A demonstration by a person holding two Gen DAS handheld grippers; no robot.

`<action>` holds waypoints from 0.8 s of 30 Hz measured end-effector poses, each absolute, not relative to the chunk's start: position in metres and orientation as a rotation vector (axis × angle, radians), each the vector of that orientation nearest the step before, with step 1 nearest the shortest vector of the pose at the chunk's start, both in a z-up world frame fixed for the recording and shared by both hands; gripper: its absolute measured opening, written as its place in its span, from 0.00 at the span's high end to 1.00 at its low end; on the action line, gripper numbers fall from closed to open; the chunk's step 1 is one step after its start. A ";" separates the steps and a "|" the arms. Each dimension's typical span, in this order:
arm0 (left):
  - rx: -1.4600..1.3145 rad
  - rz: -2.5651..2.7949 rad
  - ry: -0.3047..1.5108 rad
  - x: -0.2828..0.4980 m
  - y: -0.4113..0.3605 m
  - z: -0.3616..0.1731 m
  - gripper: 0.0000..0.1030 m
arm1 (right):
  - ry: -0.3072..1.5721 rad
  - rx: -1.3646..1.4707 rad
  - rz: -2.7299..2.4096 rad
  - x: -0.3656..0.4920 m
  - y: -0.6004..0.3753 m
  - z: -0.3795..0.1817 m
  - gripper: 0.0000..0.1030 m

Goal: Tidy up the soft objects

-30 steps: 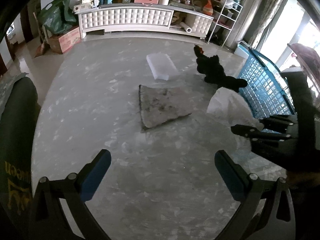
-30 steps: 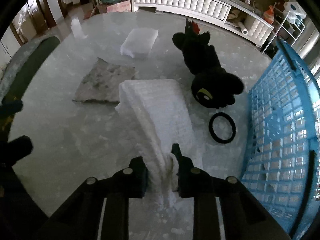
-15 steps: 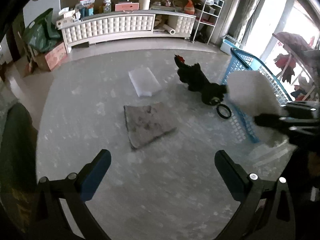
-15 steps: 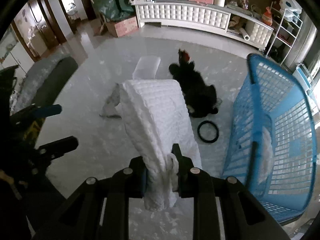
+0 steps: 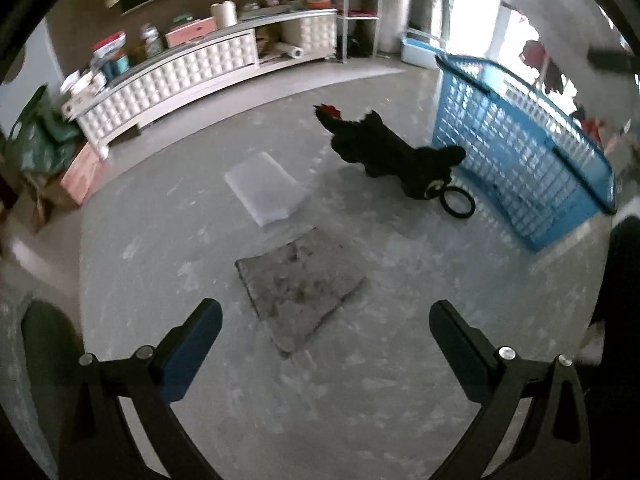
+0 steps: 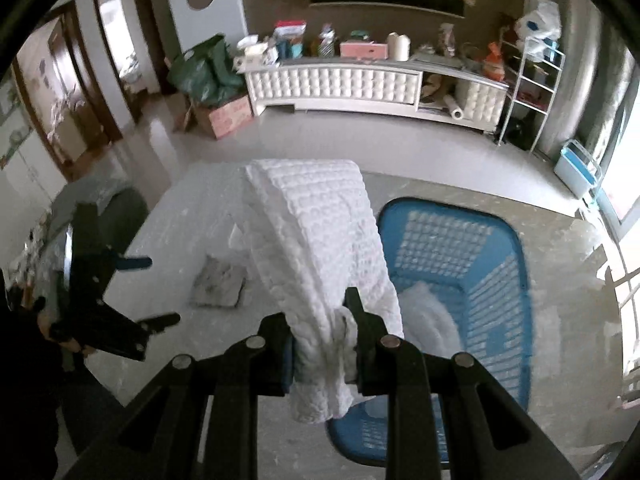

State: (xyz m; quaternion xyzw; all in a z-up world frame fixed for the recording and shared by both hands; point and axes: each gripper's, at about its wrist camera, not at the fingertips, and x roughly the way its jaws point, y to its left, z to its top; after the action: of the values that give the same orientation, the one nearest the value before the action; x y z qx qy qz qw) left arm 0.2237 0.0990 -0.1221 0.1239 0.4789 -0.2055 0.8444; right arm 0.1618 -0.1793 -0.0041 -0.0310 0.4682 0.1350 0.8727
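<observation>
The white quilted cloth (image 6: pixel 320 240) has been lifted off the table (image 5: pixel 360 420) and is now held bunched in the narrowly closed right hand-held gripper (image 6: pixel 322 338), raised above the blue basket (image 6: pixel 516 256), where another white item already lies; a drop into the basket appears next. The left hand-held gripper (image 5: pixel 324 320) is spread wide and empty, the grey cloth (image 5: pixel 300 288) just beyond it, left of the basket
</observation>
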 end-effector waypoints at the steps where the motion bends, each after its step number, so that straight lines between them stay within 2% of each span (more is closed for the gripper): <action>1: 0.271 -0.440 1.015 0.227 0.097 -0.125 0.00 | 0.981 -0.051 0.281 0.162 -0.184 -0.003 0.80; 17: 0.400 -0.480 1.076 0.263 0.082 -0.181 0.00 | 1.054 -0.012 0.119 0.162 -0.245 -0.030 0.80; 19: 0.399 -0.481 1.082 0.267 0.083 -0.187 0.03 | 1.065 -0.007 0.111 0.163 -0.247 -0.034 0.80; 24: 0.393 -0.495 1.098 0.271 0.084 -0.197 0.20 | 1.096 -0.012 0.095 0.175 -0.248 -0.042 0.80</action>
State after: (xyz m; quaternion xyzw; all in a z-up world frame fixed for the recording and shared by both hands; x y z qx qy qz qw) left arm 0.2715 0.0836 -0.1970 0.1837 0.5129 -0.2313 0.8060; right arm 0.1745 -0.2481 -0.0423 -0.0056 0.5208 0.0450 0.8525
